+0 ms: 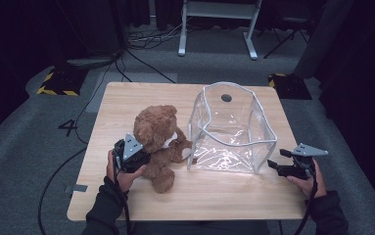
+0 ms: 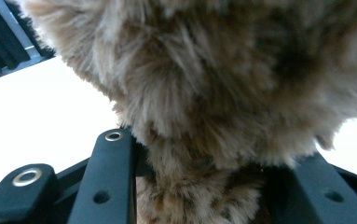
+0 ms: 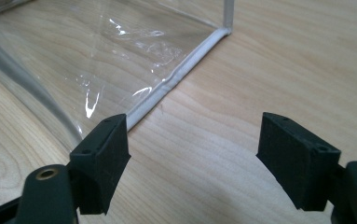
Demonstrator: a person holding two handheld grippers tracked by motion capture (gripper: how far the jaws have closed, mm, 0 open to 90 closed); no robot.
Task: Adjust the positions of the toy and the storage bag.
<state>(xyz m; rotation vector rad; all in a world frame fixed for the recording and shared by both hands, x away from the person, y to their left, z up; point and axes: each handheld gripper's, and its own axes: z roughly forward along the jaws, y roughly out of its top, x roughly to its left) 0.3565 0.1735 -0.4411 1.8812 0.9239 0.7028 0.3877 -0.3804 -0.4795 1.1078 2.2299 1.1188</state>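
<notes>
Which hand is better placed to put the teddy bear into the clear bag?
Left. The left gripper already has its jaws around the teddy bear. The right gripper is open beside the clear bag, holding nothing.

Brown teddy bear point(image 1: 156, 142) sitting beside clear open bag point(image 1: 231, 128)
</notes>
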